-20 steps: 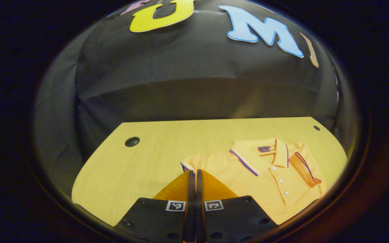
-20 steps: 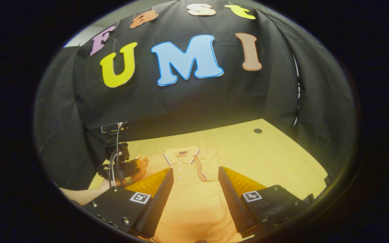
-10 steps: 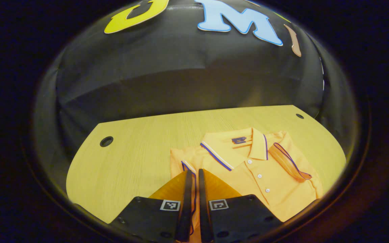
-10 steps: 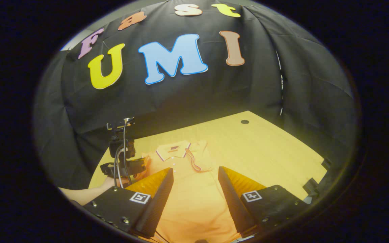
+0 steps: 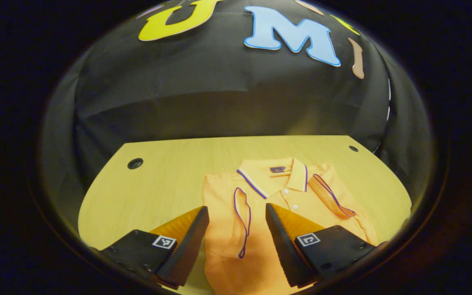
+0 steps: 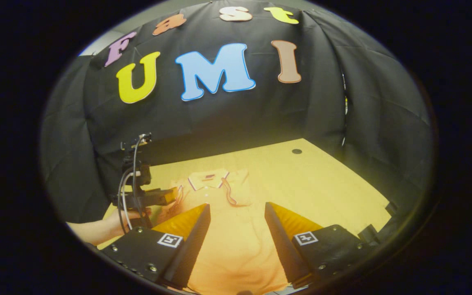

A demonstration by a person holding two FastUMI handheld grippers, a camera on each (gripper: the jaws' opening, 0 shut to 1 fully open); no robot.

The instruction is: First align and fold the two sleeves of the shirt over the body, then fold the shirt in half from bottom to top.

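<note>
Left hand-held gripper (image 5: 236,213) spread wide over shirt (image 5: 285,205); right hand-held gripper (image 6: 236,211) also spread, holding nothing.
Shirt flat on wood surface (image 5: 170,180), collar twd booth wall, both sleeves laid over body. Left sleeve (image 5: 242,217) lies btwn left fingers. Person's hand (image 6: 131,215) grips left unit.

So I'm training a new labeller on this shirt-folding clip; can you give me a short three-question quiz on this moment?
1. True or false: the left gripper is open above the shirt.
2. How many sleeves lie folded over the shirt's body? A) none B) one C) two
3. Fill in: the shirt lies on a wooden ____.

Key: 1 true; 2 C; 3 table.
</note>
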